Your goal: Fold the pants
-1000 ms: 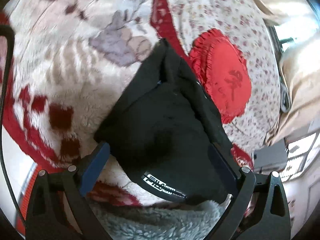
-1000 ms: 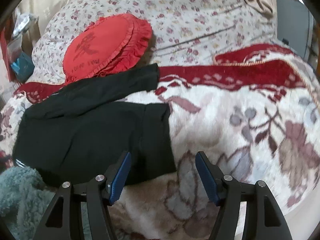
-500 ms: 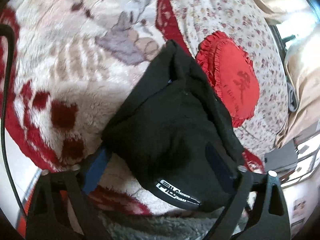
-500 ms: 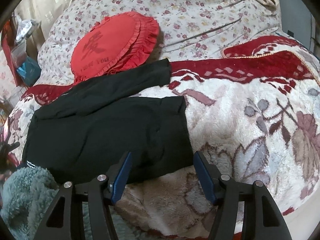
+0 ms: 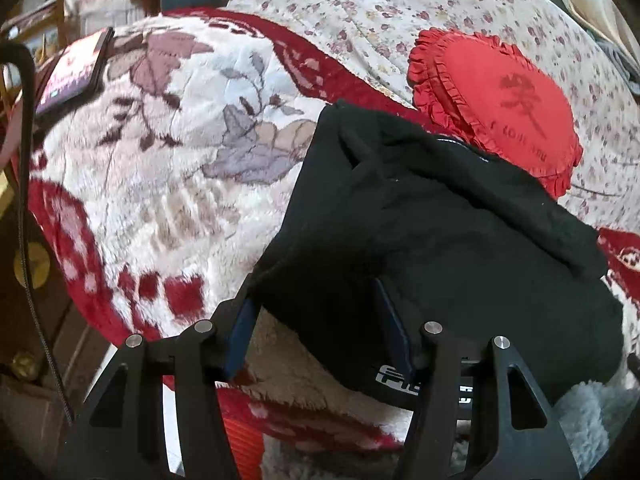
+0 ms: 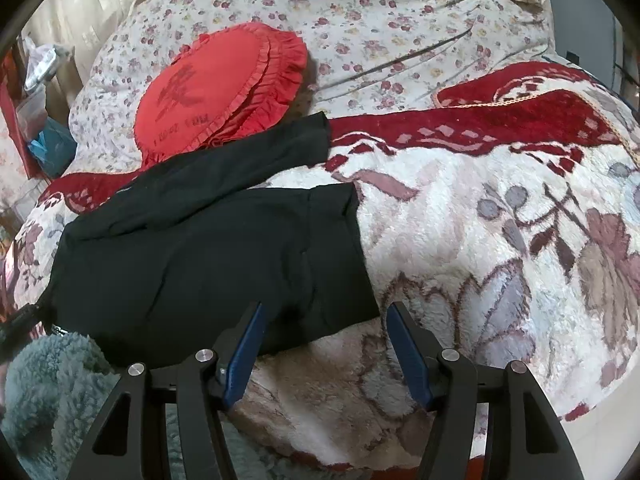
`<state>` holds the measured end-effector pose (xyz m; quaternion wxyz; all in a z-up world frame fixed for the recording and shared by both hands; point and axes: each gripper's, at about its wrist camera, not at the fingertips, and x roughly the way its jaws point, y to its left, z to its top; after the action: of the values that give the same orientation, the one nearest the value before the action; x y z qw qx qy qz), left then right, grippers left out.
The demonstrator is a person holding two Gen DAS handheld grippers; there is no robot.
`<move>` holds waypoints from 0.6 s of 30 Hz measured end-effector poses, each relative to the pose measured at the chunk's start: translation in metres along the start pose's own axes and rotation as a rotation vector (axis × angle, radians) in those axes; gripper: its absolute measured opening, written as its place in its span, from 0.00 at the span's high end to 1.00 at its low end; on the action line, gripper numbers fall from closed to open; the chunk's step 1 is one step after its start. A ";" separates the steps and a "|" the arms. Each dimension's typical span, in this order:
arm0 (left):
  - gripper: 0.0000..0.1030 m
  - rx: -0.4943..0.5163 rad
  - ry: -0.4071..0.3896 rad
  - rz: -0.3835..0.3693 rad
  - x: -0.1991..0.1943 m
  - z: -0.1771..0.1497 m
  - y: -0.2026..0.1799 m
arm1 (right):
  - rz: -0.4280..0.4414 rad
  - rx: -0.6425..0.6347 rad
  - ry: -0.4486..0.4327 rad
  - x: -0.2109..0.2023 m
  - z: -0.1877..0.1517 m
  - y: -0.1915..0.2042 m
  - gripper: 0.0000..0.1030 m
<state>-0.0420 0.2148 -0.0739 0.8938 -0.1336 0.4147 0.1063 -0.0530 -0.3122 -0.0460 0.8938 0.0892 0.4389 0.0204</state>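
The black pants [image 5: 420,220] lie folded on the plush blanket, one leg [image 6: 240,160] stretched toward the red pillow. A white logo [image 5: 396,380] marks their near edge. My left gripper [image 5: 316,320] is low over the near left corner. Its jaws are closing with the black fabric between them, and the pads still stand well apart. My right gripper [image 6: 324,336] hangs open just above the near right corner of the pants [image 6: 352,304], and its blue pads [image 6: 408,352] touch nothing.
A red ruffled pillow [image 6: 216,88] rests on the floral sheet [image 6: 400,20] beyond the pants. The cream and red blanket [image 6: 500,240] spreads right. A grey-blue fluffy cloth [image 6: 52,392] lies at the near left. A flat dark-edged item [image 5: 72,76] sits at the blanket's far left.
The left gripper has rolled and shifted toward the pants' left corner, and its jaws have narrowed around the fabric. The right gripper has hardly moved.
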 end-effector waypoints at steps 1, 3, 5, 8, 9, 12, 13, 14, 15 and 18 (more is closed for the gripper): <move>0.45 0.004 0.000 0.006 0.001 0.000 -0.001 | -0.001 -0.002 0.003 0.000 0.000 0.000 0.41; 0.45 0.007 0.003 0.010 0.002 0.002 -0.002 | -0.004 -0.011 0.003 0.001 0.000 0.001 0.41; 0.45 0.008 0.006 0.014 0.002 0.002 -0.002 | 0.000 -0.017 0.000 0.001 0.000 0.003 0.41; 0.45 0.008 0.012 0.019 0.004 0.001 -0.002 | 0.011 -0.013 -0.003 0.001 0.001 0.003 0.41; 0.45 0.010 0.011 0.020 0.004 0.001 -0.002 | 0.012 -0.011 -0.004 0.001 0.002 0.002 0.41; 0.45 0.006 0.014 0.017 0.005 0.001 -0.001 | 0.020 0.003 -0.006 0.000 0.004 -0.001 0.42; 0.45 0.001 0.016 0.012 0.006 0.001 0.000 | 0.026 0.006 -0.003 0.000 0.005 -0.003 0.42; 0.45 -0.001 0.019 0.006 0.006 0.001 0.002 | 0.034 0.011 0.002 0.000 0.006 -0.004 0.42; 0.45 -0.003 0.021 -0.002 0.007 0.000 0.003 | 0.045 0.020 0.010 0.000 0.009 -0.008 0.42; 0.45 -0.017 0.034 -0.032 0.011 -0.001 0.009 | 0.084 0.073 0.025 -0.002 0.015 -0.023 0.42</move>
<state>-0.0385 0.2241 -0.0843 0.8870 -0.1495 0.4267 0.0934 -0.0434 -0.3376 -0.0397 0.8828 0.1400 0.4464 0.0432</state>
